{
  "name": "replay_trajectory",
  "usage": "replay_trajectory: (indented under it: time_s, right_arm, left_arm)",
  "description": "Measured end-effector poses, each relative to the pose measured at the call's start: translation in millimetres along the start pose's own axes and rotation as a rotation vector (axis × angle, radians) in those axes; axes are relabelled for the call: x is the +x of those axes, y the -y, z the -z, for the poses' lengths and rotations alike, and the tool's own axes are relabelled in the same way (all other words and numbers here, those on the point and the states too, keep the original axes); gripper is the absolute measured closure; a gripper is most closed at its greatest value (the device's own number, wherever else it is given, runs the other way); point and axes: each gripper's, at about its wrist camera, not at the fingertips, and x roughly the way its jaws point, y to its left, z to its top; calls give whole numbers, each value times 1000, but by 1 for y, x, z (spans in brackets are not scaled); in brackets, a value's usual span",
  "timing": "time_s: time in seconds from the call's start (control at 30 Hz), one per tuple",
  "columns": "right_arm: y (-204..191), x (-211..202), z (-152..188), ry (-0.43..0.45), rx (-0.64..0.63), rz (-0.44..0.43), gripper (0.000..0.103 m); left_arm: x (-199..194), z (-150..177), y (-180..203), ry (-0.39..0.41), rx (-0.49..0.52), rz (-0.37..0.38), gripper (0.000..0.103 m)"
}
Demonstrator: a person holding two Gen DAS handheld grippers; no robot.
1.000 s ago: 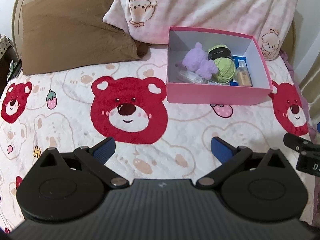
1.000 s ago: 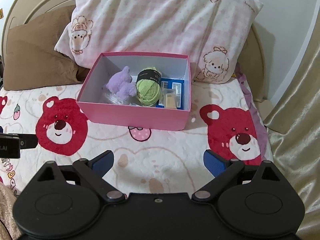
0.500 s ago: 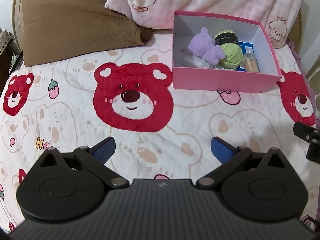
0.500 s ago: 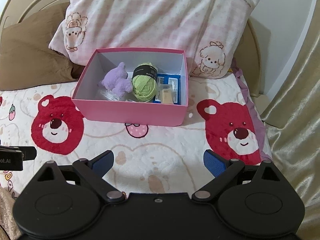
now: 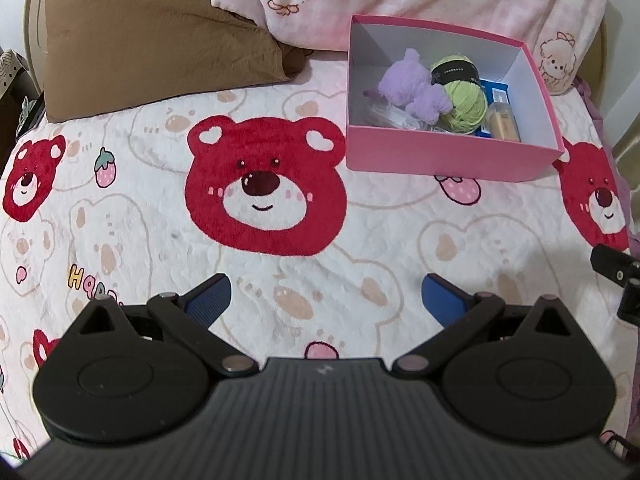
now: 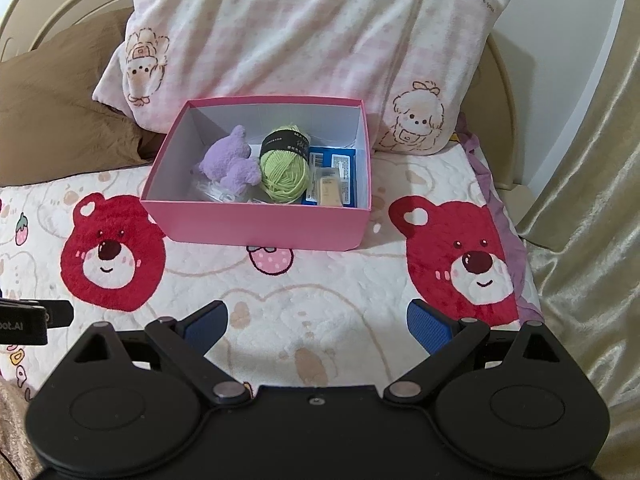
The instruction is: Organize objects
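The pink box [image 6: 264, 226] sat on the bear-print blanket [image 6: 320, 300], close to the head of the bed, its open top facing up. Inside it I could see a purple plush toy [image 6: 230, 164] on the left, touching a ball of green yarn [image 6: 285, 174] with a black label in the middle, and on the right a small beige bottle [image 6: 329, 191] lying on a blue package [image 6: 345, 168]. Something clear and crinkled lay under the plush; I could not tell what it was.

Behind the box a pink-and-white pillow [image 6: 304, 40] leaned against the headboard, and a brown pillow [image 5: 152, 36] lay to its left.

My left gripper [image 5: 326, 296] hovered above the blanket, well short of the box, with its blue pads [image 5: 210, 300] spread wide and nothing between them. My right gripper [image 6: 317, 326] hung likewise above the blanket in front of the box, fingers parted and empty. In the right wrist view the left tool's tip showed at the left edge; in the left wrist view the right one's showed at the right edge. A beige curtain [image 6: 592, 160] hung on the bed's right side.
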Motion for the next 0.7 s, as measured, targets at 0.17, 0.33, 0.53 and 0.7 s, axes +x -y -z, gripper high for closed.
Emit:
replay_trajectory:
  time_s: [0.17,0.33,0.53,0.7]
  right_arm:
    - [0,-2,2,0,-1,5,5]
    - [-1,-1,3,-5,-4,14,5]
    - [-1,0,3,-8,-6,15,5]
    - [0,-1,2,-6,-2,18,5]
  left_arm:
    - [1,0,-2,-5,-3,-8,0]
    - [0,-1,-1,3,6,-18,0]
    - [-2,-2,0,3,14,-12,0]
    - [-3,-3,-1,2,18,-8,0]
